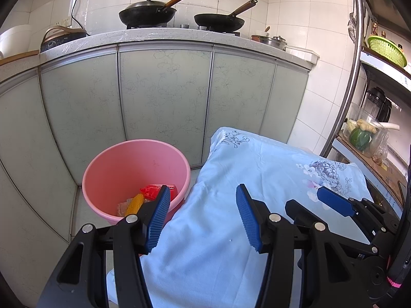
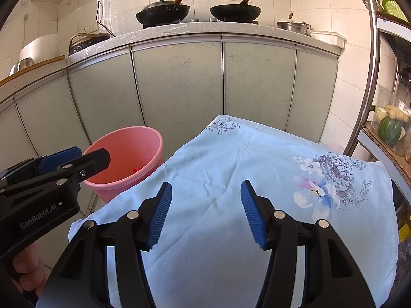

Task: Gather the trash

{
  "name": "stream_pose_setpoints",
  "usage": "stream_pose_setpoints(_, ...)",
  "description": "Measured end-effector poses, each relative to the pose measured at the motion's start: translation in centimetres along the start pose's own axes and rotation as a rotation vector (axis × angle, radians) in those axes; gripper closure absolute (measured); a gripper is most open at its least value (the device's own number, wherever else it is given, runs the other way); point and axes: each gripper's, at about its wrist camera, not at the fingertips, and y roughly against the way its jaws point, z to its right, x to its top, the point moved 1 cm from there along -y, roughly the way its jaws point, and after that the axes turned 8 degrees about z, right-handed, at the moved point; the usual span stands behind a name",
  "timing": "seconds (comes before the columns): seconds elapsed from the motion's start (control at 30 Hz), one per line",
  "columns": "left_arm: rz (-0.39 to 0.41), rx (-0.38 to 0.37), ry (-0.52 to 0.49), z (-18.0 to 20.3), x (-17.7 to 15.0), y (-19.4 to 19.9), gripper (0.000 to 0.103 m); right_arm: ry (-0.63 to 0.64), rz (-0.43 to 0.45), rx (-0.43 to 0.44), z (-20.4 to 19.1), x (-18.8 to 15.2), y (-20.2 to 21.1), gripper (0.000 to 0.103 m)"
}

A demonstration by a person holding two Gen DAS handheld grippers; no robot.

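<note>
A pink bucket (image 1: 133, 169) stands on the floor left of a table under a light blue floral cloth (image 1: 257, 179). Inside it lie a red wrapper (image 1: 151, 191) and a yellow wrapper (image 1: 134, 204). My left gripper (image 1: 203, 200) is open and empty, above the cloth's left edge beside the bucket. My right gripper (image 2: 205, 200) is open and empty over the cloth (image 2: 231, 166). The bucket (image 2: 125, 154) shows at left in the right wrist view, with the left gripper (image 2: 74, 159) over its near rim. The right gripper (image 1: 331, 200) shows at right in the left wrist view.
Grey-green cabinet doors (image 1: 164, 92) run behind the bucket and table. Two black woks (image 1: 147, 12) sit on the counter above. A metal shelf rack (image 1: 359, 77) with vegetables (image 1: 361, 133) and a green basket (image 1: 386, 50) stands at right.
</note>
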Motion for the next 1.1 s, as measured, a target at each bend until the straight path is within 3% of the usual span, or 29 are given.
stream_pose_setpoints(1.1, -0.025, 0.007, -0.019, 0.29, -0.23, -0.63, 0.050, 0.000, -0.003, -0.007, 0.26, -0.04, -0.17, 0.047)
